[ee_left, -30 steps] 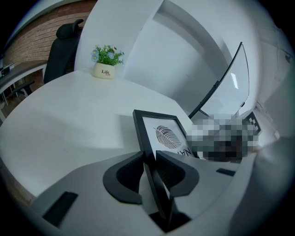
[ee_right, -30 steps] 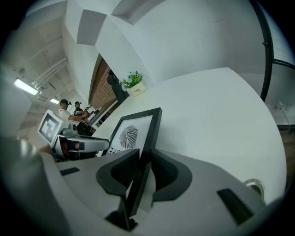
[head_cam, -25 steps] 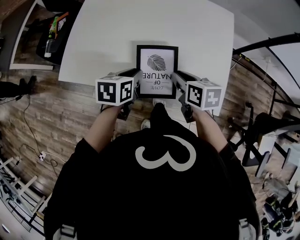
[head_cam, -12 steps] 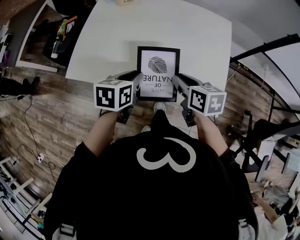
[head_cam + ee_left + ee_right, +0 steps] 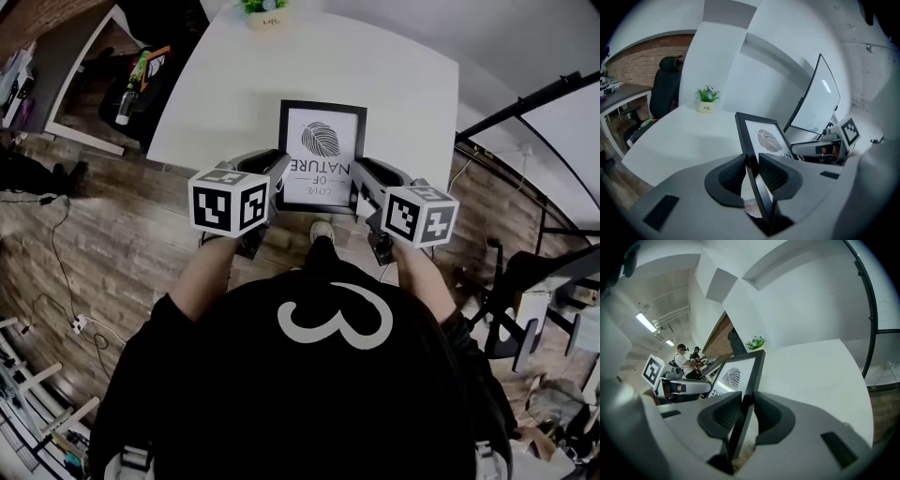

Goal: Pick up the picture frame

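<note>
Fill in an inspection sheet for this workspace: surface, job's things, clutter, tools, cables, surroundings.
Surface: white table, mostly bare.
Job's things: black picture frame with a leaf print, gripped at its two side edges, its near end past the table's near edge.
Clutter: potted plant at the table's far edge; a bottle off the table at left.
Tools: left tool shut on the frame's left edge; right tool shut on its right edge.
Cables: one cable trails over the floor at left.
Surroundings: wood floor, office chair, brick wall, people in the background.
</note>
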Motion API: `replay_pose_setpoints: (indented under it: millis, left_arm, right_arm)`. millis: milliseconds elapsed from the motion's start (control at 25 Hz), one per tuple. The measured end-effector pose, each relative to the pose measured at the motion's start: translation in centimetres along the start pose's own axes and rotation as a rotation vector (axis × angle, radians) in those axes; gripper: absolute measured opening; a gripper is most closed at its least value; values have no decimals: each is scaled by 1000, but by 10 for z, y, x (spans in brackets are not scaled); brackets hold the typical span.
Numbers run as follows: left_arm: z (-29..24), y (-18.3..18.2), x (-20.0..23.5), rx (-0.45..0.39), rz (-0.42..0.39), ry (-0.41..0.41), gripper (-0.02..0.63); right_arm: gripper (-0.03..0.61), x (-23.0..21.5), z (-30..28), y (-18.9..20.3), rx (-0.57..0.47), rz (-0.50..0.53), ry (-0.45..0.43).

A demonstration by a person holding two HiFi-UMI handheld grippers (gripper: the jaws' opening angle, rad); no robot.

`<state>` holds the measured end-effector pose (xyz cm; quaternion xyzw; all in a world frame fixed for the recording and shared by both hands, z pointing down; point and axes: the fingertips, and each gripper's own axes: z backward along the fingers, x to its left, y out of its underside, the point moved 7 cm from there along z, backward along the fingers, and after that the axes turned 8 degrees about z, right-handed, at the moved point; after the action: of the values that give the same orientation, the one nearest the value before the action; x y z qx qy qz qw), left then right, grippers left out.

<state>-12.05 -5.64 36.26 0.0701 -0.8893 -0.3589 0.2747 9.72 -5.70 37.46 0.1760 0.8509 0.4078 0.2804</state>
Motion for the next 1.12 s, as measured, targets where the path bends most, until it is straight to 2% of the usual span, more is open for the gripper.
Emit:
replay_pose_setpoints:
  millis: [400, 1120]
  left_arm:
    - [30, 3, -13, -63, -31, 17, 95]
    - [85, 1, -34, -180, -87, 105, 95]
  right_arm:
    - [97, 20, 21, -1, -69, 10, -15]
    - [98, 65, 66, -12, -204, 125, 15]
